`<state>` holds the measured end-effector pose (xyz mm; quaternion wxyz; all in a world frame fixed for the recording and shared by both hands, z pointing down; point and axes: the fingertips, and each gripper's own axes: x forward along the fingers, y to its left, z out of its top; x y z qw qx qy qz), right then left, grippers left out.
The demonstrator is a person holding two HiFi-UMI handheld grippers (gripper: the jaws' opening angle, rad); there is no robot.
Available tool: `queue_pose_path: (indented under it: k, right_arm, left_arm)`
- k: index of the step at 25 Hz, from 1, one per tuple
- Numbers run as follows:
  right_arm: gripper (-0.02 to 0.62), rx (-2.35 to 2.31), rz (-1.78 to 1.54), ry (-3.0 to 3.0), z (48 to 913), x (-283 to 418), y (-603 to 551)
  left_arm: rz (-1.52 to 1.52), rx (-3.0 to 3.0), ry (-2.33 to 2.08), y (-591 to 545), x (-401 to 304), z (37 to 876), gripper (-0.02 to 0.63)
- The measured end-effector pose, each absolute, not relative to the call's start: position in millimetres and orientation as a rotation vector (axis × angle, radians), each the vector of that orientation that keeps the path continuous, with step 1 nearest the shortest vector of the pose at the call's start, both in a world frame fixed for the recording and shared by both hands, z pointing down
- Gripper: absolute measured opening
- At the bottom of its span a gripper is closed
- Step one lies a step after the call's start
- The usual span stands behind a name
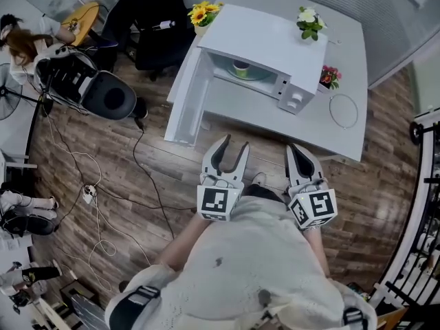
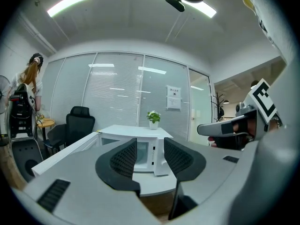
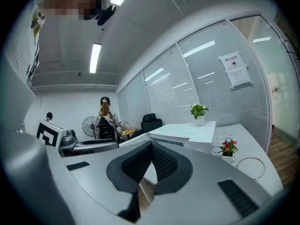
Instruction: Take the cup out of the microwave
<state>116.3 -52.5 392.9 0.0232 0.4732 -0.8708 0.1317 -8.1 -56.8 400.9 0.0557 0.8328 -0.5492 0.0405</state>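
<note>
Partly hidden inside boxy white microwave (image 1: 275, 43), small green cup (image 1: 240, 67); left hand-held gripper (image 1: 234, 143) spread, right hand-held gripper (image 1: 295, 150) pressed together.

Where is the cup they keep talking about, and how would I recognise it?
Find the white table with the white microwave on it, its door swung open. The cup sits inside the open cavity, small and greenish. The flower pots nearby all stand outside, on or beside the microwave; the cup is the only small thing inside it.
</note>
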Motion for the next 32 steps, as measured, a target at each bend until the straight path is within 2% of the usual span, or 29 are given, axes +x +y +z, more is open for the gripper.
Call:
queue_pose_path:
  k: [8, 17, 32]
  right_arm:
    - [0.009, 1.458, 0.435, -2.669, 408.1, 151.0, -75.3]
    - [0.009, 1.469, 0.425, -2.649, 408.6, 156.5, -110.0]
    - [0.009, 1.549, 0.407, -2.560, 403.3, 124.9, -203.8]
  left_arm:
    - [0.128, 2.513, -1.671, -76.9, 22.8, 412.7, 0.192]
    - [0.140, 2.502, -1.654, -118.0, 28.3, 422.3, 0.192]
    - [0.175, 2.505, -1.610, -235.2, -15.7, 443.2, 0.192]
